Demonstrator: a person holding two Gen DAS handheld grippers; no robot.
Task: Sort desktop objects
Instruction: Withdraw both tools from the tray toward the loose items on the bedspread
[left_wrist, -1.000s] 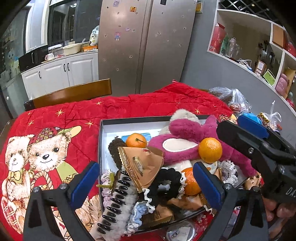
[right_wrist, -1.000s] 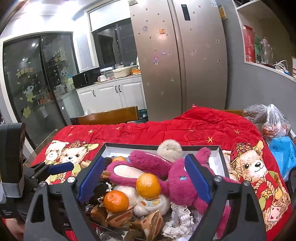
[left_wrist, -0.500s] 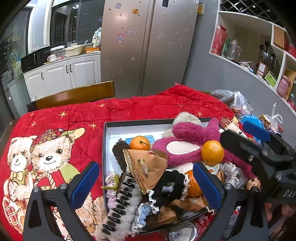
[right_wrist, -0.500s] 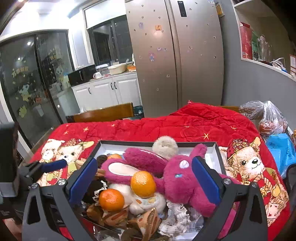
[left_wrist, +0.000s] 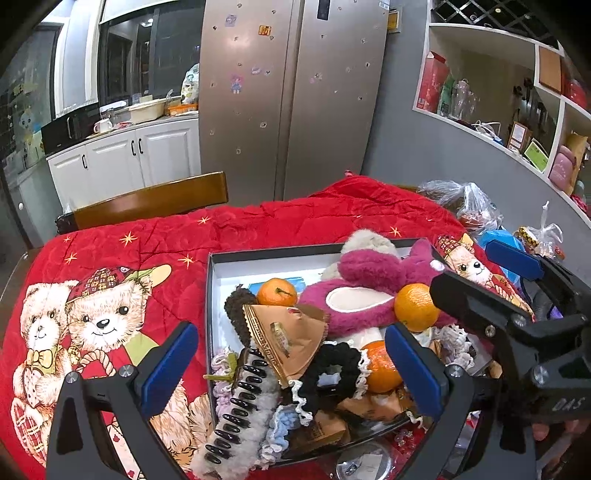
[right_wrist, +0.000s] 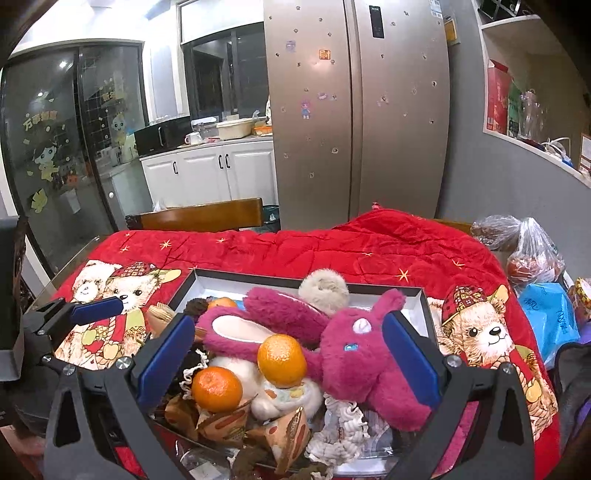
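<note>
A dark box with a white inside (left_wrist: 229, 269) (right_wrist: 207, 280) sits on a red quilt and is heaped with things: a magenta plush toy (left_wrist: 365, 291) (right_wrist: 354, 350), three oranges (left_wrist: 277, 291) (left_wrist: 415, 312) (right_wrist: 282, 360), brown snack packets (left_wrist: 284, 332), hair scrunchies (left_wrist: 328, 373) and a black claw clip (left_wrist: 236, 406). My left gripper (left_wrist: 295, 369) is open and empty above the box's near left part. My right gripper (right_wrist: 288, 362) is open and empty above the oranges and plush; it also shows in the left wrist view (left_wrist: 491, 291).
The red quilt with bear prints (left_wrist: 96, 317) (right_wrist: 369, 251) covers the table. A wooden chair back (left_wrist: 151, 201) stands behind it. Plastic bags (right_wrist: 532, 251) and a blue bag (right_wrist: 550, 317) lie at the right. A fridge and cabinets stand behind.
Both grippers have drawn back and risen slightly, so the box looks a little lower and farther. Both stay open and empty. Nothing in the box has moved.
</note>
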